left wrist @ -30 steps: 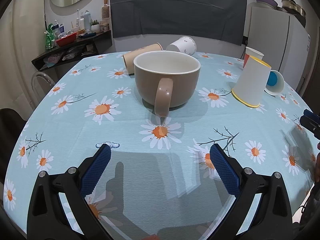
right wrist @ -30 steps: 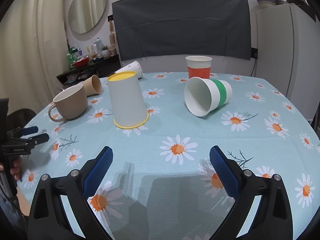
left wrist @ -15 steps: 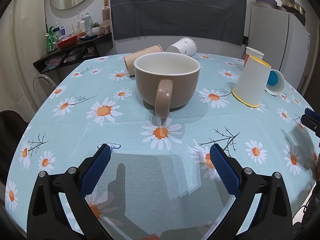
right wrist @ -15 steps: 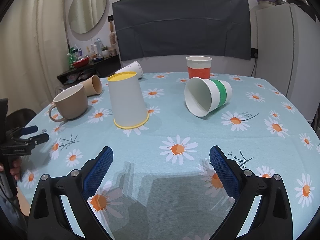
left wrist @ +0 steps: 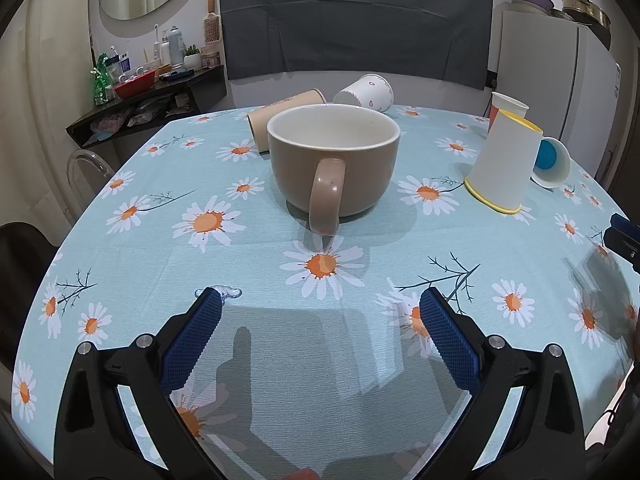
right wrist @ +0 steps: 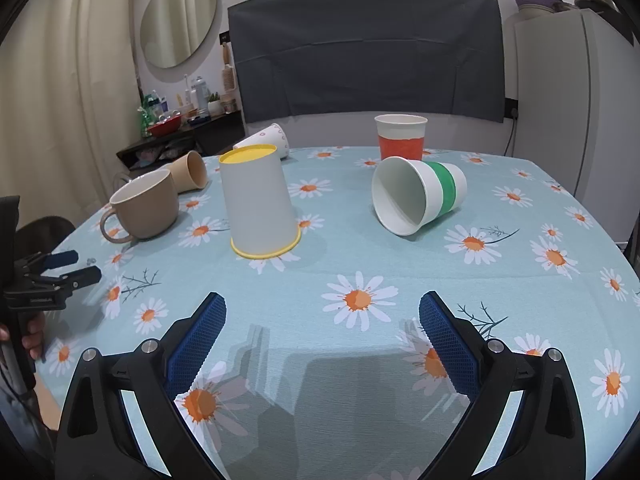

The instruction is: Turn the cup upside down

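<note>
The mug (left wrist: 334,164) stands upright on the desk (left wrist: 256,360), handle toward my left gripper (left wrist: 320,312), well ahead of its released, empty jaws. My right gripper (right wrist: 322,312) also gapes empty, facing the yellow-rimmed cup (right wrist: 260,204), already inverted.

In the left wrist view the brown ceramic mug (left wrist: 333,164) now sits slightly higher in the picture than one second before. The daisy-printed light blue tablecloth (left wrist: 240,280) shifted the same way. The right wrist view shows almost no change.
</note>
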